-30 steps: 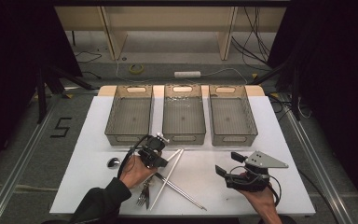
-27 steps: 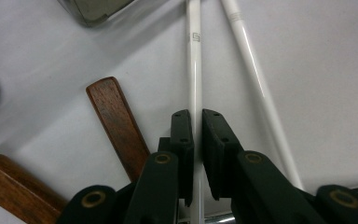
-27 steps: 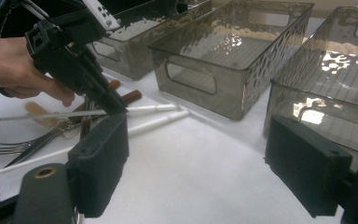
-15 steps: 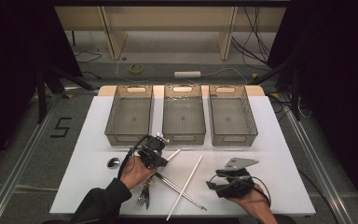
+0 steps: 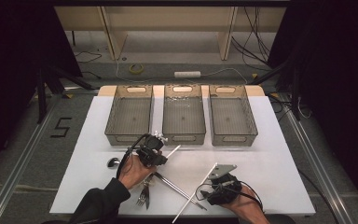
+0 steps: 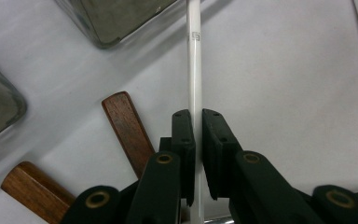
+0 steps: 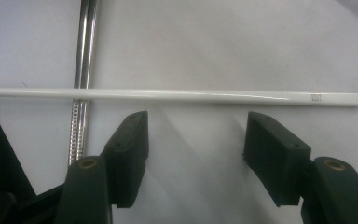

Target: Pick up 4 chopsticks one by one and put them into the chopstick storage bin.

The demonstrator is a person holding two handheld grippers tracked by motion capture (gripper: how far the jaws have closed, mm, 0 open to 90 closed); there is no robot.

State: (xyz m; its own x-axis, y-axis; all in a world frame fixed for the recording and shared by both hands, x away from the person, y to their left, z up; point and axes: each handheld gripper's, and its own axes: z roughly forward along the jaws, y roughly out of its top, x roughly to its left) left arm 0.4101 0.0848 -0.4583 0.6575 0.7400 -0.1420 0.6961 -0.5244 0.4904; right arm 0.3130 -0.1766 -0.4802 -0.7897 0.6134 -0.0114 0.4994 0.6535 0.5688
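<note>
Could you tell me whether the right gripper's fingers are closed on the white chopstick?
No, the right gripper stands open, the white chopstick lying beyond its fingers.

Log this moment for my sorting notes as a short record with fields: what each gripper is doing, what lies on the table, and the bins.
left gripper: shut on a white chopstick
right gripper: open, jaws have just been closing, nothing between them; a second white chopstick lies just beyond the tips
loose items: metal chopsticks, fork, spoon
bins: three in a row, apparently empty
</note>
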